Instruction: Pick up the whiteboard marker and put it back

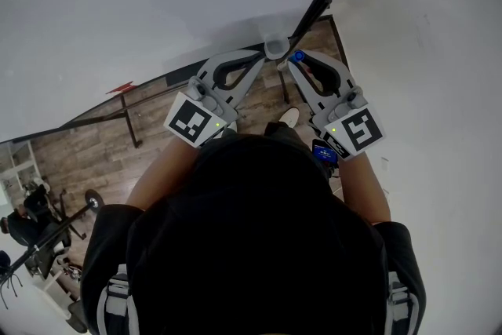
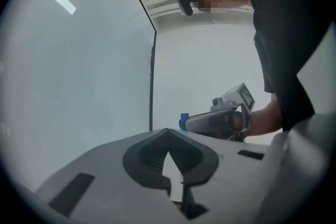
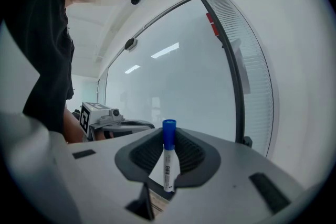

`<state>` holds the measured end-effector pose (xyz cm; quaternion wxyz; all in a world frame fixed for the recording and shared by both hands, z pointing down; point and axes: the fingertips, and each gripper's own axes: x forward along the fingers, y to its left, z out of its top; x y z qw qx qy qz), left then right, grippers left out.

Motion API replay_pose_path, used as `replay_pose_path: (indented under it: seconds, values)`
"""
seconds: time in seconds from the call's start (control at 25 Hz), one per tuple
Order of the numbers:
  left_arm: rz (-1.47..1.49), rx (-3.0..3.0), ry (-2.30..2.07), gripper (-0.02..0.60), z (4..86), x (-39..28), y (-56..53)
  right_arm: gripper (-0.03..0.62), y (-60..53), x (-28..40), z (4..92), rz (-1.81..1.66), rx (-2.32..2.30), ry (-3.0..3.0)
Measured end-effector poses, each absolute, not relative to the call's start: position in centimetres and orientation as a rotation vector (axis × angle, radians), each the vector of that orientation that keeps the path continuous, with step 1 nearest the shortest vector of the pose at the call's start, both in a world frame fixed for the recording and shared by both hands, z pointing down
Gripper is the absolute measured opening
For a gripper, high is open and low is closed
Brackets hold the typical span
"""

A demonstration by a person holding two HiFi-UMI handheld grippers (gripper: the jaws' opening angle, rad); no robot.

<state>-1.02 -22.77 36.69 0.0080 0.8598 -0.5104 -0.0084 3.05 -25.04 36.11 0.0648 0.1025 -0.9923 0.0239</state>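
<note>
Right tongs [image 3: 168,139] grip a blue-capped whiteboard marker [image 3: 168,161] upright, in the air just in front of the whiteboard [image 3: 173,76]. Left tongs [image 2: 168,136], also near the whiteboard, are closed and empty. Pickup looks done; putting the marker back remains.

We look down on a wood-plank floor [image 1: 82,161]. A dark metal frame leg [image 1: 129,121] stands on it, with a white shoe [image 1: 289,118] further right. A small black wheel [image 1: 94,200] and a black stand [image 1: 47,235] sit at the left.
</note>
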Motion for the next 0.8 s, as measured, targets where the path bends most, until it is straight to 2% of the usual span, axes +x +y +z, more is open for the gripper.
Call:
replay_pose_path:
  seconds: [0.8]
  values:
    - [-0.039,2.7,-1.558,0.003,36.75,-0.76,-23.15,0.063,-24.84,2.8,36.08,0.068,0.281,-2.995]
